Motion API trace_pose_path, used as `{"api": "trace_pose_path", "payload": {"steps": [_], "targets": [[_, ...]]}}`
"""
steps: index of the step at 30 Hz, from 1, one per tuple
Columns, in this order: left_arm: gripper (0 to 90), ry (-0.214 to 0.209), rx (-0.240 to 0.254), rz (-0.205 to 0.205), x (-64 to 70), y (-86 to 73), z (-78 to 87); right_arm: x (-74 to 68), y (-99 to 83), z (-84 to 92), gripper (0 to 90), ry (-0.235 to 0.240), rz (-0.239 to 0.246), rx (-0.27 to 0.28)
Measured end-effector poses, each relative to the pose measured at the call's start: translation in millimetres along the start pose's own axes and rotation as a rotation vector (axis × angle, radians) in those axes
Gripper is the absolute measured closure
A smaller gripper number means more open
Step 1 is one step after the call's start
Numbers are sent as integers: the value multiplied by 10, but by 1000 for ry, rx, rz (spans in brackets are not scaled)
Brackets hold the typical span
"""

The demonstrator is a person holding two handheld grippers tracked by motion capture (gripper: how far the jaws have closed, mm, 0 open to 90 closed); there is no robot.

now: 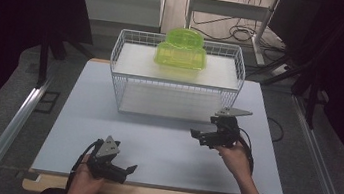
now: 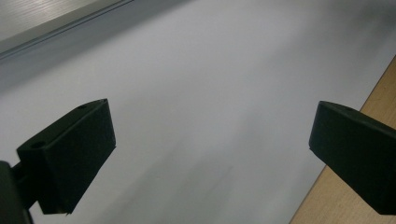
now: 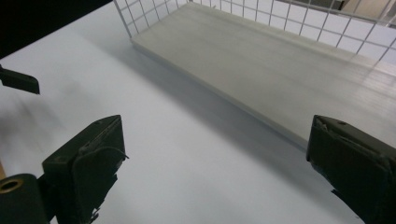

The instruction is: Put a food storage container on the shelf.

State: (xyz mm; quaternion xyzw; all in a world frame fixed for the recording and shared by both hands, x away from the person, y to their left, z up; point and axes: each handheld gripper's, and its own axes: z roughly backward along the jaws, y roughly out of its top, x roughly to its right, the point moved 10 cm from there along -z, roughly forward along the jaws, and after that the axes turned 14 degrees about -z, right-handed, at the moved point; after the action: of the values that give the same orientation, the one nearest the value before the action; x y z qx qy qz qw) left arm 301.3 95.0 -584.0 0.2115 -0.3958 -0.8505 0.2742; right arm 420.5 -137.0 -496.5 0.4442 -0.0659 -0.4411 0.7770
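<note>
Left tool (image 1: 122,169): held low over the bench (image 1: 82,115) near its front edge, left of centre, pointing toward the right. Its jaws stand wide apart with nothing between them; in the left gripper view (image 2: 210,149) bare bench surface lies between the jaws, and the wooden front edge of the bench shows beside the right jaw.

Right tool (image 1: 200,136): held above the bench right of centre, just in front of the wire basket (image 1: 119,60), pointing left. Its jaws are wide apart and hold nothing (image 3: 215,163).

The wire basket stands at the middle of the bench's back edge, with a pale board (image 1: 169,101) as its floor. A green plastic container (image 1: 182,49) rests on top of the basket, at its rear middle, well apart from both tools
</note>
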Motion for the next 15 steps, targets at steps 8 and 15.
{"api": "trace_pose_path", "payload": {"steps": [8,15], "targets": [[1,1,0,-2,3,2,0,110,-196,-30,50,-31,12,-17],[1,0,3,-2,3,5,4,178,-346,-57,50,-45,18,-33]]}}
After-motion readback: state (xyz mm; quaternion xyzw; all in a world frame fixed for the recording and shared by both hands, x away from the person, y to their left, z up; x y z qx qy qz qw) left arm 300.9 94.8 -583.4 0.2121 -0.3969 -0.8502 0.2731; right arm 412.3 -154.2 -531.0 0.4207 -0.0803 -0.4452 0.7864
